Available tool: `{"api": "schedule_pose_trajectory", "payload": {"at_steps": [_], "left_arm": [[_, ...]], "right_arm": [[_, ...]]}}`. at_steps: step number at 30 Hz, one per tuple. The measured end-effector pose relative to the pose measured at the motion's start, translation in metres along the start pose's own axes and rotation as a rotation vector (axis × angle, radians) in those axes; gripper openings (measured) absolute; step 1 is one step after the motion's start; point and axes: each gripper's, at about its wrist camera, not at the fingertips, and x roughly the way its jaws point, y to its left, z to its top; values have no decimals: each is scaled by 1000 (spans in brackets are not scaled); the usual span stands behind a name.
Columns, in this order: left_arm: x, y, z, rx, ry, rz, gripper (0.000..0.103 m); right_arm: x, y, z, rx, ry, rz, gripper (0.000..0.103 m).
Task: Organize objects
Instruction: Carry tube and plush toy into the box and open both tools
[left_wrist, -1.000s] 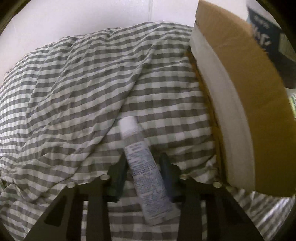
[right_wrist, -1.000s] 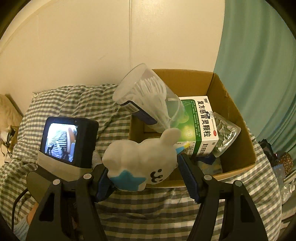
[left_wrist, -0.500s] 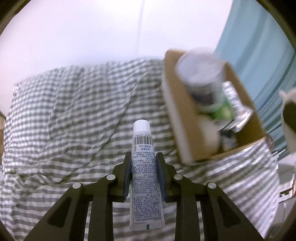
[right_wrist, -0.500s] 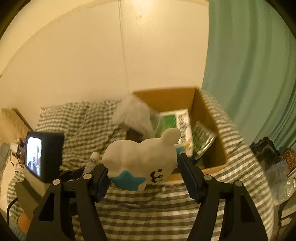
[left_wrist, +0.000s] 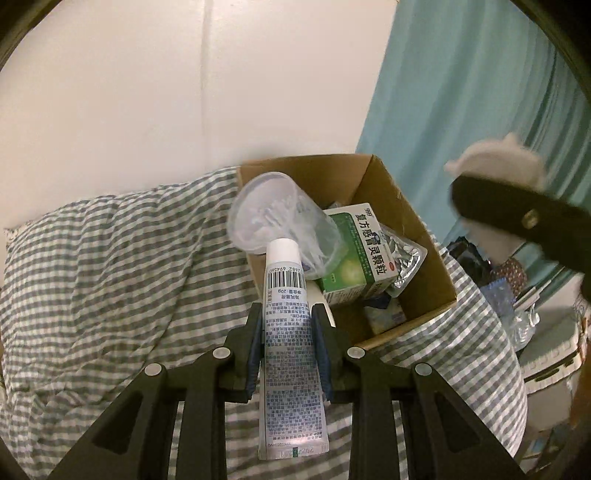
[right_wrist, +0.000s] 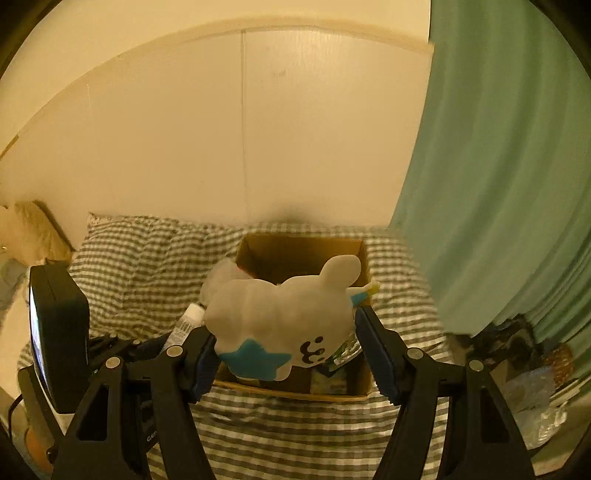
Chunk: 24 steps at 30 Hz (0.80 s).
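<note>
Gingham bedding (left_wrist: 110, 280) is covering the bed, with a pale wall behind and a teal curtain (left_wrist: 480, 92) hanging along the bed's right edge. Open cardboard box (left_wrist: 417, 251) is sitting on the bedding near the wall and the curtain side. Inside the box: a clear plastic cup (left_wrist: 273, 221) is leaning over the left rim, a green medicine carton (left_wrist: 364, 247) is lying tilted beside it, and a silver foil pack (left_wrist: 404, 258) is resting against the carton's right side.

Left hand-held gripper (left_wrist: 287, 332) is pinching a white ointment tube (left_wrist: 286, 325) at mid-length, cap pointing toward the box, crimped end toward the camera; the tube is hanging above the bedding just before the box's near-left corner.

Right hand-held gripper (right_wrist: 284, 343) is clamping a white plush toy (right_wrist: 280, 317) with a blue star and a printed face, held above the box's near edge. Left wrist view is showing that toy blurred at right.
</note>
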Motion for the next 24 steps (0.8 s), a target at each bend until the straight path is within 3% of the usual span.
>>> {"api": "schedule_pose_trajectory", "payload": {"at_steps": [2,7,12,20,24], "left_arm": [[10,-5,5,15,0,-6,26],[36,-13,27,49,4,4,26],[64,-11,48,67,28,44,26],[88,-13,65,82,32,23,26],[89,-9,69,40,24,-13,26]], "right_arm": [[17,-10,-3,35,32,39,67],[45,-17,-1,26,77,-19,67],[68,-23,4,27,101,-17,67],[102,-37,12,45,100,0,67],[109,-50,10,78,74,23,68]]}}
